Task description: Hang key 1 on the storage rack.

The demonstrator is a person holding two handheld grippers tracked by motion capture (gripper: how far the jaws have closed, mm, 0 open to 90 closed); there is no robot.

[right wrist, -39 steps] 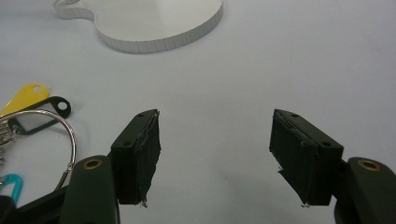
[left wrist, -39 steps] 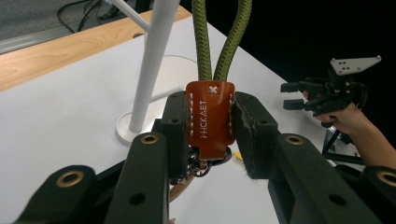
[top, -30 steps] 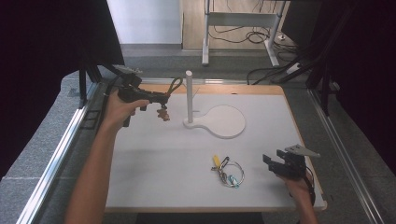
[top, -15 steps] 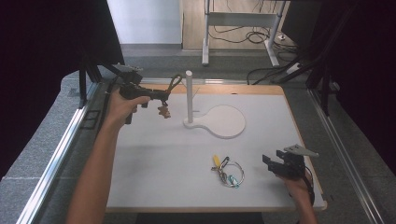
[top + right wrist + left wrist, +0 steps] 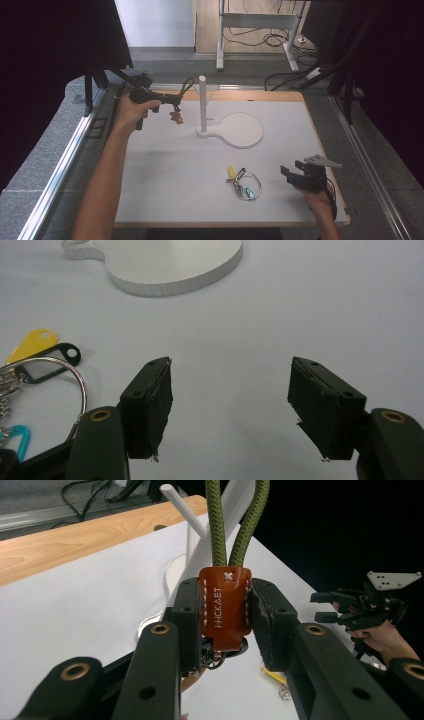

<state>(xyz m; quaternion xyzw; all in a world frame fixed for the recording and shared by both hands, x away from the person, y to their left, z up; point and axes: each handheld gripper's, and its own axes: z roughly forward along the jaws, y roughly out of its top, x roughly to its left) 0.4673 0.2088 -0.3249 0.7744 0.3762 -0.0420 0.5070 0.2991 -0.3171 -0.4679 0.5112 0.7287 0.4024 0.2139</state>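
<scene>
The left gripper (image 5: 172, 99) is clamped on the brown leather tab (image 5: 225, 607) of a keychain, its green cord loop (image 5: 188, 86) standing up above the jaws and a small charm (image 5: 175, 117) dangling beneath. Over the last second the hand has carried it a little way along the far edge of the white board (image 5: 165, 170), from near the far left corner toward the upright white post (image 5: 203, 102), and the loop now sits just beside the post's top, not yet over it. In the left gripper view the two cord strands rise straight out of the tab with the post leaning behind them (the pads squeeze the leather from both sides, so the grip looks secure).

My guess is that the loop is meant to go over the post, so this small shift matters: what's left is to lift the loop above the tip and lower it.

The right gripper (image 5: 303, 175) has not budged, resting near the board's right edge toward the near corner, jaws wide apart with nothing between them. A second key ring (image 5: 245, 184) with yellow and teal tags lies just to its left on the board.
</scene>
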